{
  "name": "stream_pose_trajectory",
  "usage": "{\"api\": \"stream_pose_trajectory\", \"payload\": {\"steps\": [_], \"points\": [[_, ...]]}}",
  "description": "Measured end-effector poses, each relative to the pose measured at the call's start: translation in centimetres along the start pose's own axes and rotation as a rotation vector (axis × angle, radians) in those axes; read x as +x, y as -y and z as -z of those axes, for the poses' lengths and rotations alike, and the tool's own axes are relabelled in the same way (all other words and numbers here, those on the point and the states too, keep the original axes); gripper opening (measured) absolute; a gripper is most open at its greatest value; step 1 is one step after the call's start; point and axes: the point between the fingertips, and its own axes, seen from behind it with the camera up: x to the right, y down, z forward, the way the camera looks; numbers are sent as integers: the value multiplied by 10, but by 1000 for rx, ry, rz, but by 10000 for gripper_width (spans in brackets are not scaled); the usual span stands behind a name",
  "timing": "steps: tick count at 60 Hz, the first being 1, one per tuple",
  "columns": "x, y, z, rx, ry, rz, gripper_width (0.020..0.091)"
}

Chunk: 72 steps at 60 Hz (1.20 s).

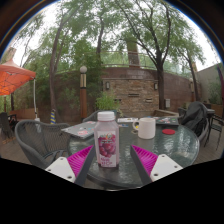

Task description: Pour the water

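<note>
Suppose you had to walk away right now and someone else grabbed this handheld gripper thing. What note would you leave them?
Gripper: open, holding nothing. The bottle, white cap on, pink label, stands upright on the round glass table between the fingers, with a gap on each side.
White cup: upright on the table beyond the bottle, towards the right finger's side.
Done: gripper lined up on the bottle.
Left: close on the bottle, lift it, get the cap off, pour into the cup. Whether the cup holds anything cannot be seen.
</note>
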Motion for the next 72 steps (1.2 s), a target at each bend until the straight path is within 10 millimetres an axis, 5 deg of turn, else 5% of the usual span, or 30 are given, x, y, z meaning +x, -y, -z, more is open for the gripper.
{"api": "stream_pose_trajectory", "payload": {"steps": [1, 5, 15, 17, 20, 23, 30, 32, 44, 49, 50, 55, 56, 58, 63, 72], "points": [[12, -11, -9, -1, 3, 7, 810], [5, -12, -31, 1, -12, 39, 805], [10, 9, -61, 85, -106, 80, 778], [13, 15, -65, 106, -123, 82, 728], [8, 13, -78, 102, -136, 70, 552], [19, 9, -78, 95, -133, 58, 540], [3, 9, -83, 82, -92, 80, 483], [14, 8, -81, 79, -74, 87, 457], [-21, 33, -126, 42, 72, 57, 430], [-12, 75, -157, 45, 122, -169, 428], [-23, 81, -170, 49, 122, -232, 428], [12, 112, -178, 38, 208, -638, 428], [12, 122, -201, 34, 208, -738, 427], [26, 127, -202, 27, 253, -921, 426], [44, 126, -226, -47, 303, -1330, 426], [74, 100, -237, -117, 331, -1803, 427]]}}
